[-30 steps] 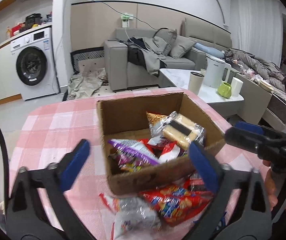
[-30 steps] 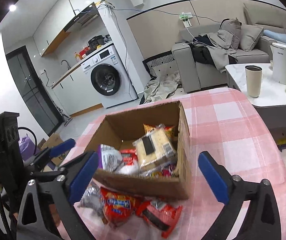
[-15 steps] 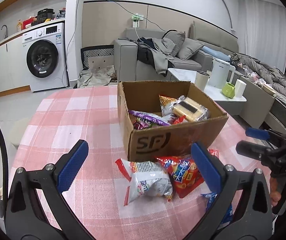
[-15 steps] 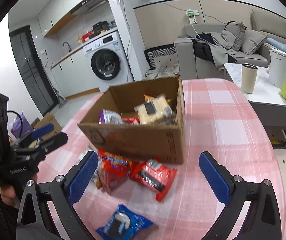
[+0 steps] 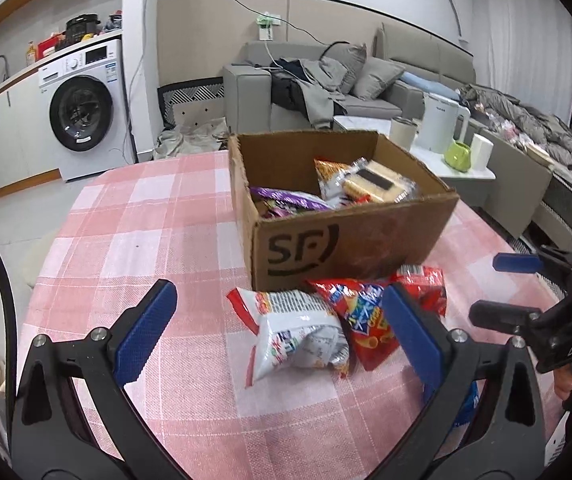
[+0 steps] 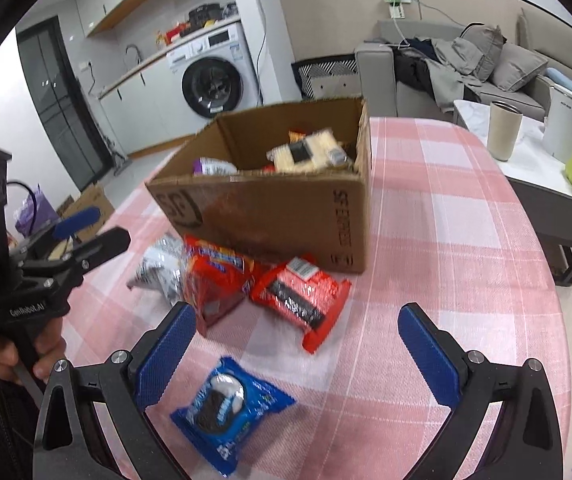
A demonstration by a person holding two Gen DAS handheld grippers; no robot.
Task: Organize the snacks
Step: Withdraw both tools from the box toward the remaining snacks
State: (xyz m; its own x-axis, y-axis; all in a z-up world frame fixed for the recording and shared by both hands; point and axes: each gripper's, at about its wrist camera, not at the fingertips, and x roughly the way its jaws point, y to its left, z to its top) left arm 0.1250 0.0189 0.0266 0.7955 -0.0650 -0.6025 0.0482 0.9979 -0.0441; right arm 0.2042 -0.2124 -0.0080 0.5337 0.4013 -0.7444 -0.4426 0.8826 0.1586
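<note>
You hold both grippers, left [image 5: 276, 330] and right [image 6: 297, 344], apart and empty over four packets before the box [image 6: 270, 200]; next, close on the blue packet [image 6: 232, 406].

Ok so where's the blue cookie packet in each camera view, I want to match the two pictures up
Left wrist: blue cookie packet is at lower right, mostly hidden behind the left tool's right finger; only a blue sliver shows.
Right wrist: blue cookie packet lies in full view at bottom centre-left on the tablecloth, by the right tool's left finger.
Shared landmark: the cardboard box, with the packet on the near side of it in both.
</note>
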